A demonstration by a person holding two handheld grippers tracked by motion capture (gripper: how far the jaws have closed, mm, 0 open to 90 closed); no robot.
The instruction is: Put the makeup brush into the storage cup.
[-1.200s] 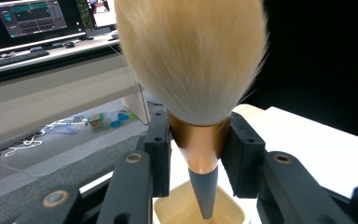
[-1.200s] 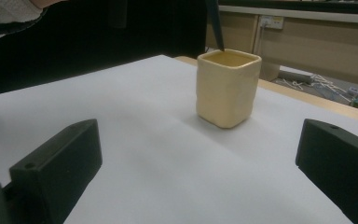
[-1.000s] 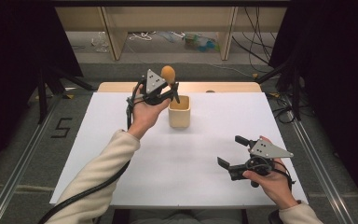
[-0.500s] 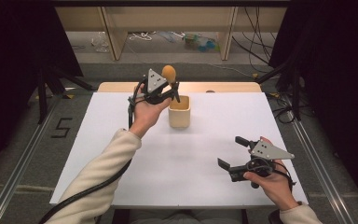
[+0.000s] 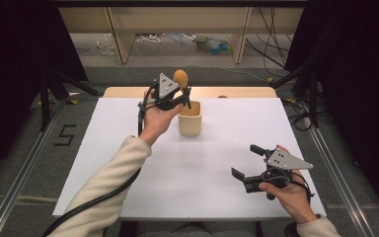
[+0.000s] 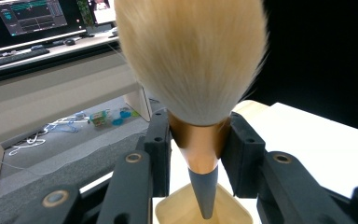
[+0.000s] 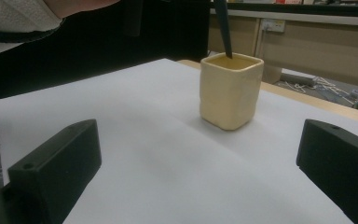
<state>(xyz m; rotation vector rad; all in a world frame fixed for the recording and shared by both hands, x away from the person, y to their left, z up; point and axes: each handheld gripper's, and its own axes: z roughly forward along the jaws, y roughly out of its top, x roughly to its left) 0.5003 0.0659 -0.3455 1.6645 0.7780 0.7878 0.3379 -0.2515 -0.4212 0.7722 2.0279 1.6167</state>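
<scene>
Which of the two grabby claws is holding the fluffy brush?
The left gripper, up by the cup, clamps the brush. The right gripper is open.

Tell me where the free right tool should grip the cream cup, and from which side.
Probably the cup by its two flat outer walls, mid-height, coming in level from the person's side, as the right tool already faces it with jaws wide. Avoid coming from above: the brush handle, clamped in the left tool, reaches down into its mouth.

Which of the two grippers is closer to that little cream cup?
Left. The left gripper holds a brush just above the cup; the right gripper hovers apart, nearer the person.
</scene>
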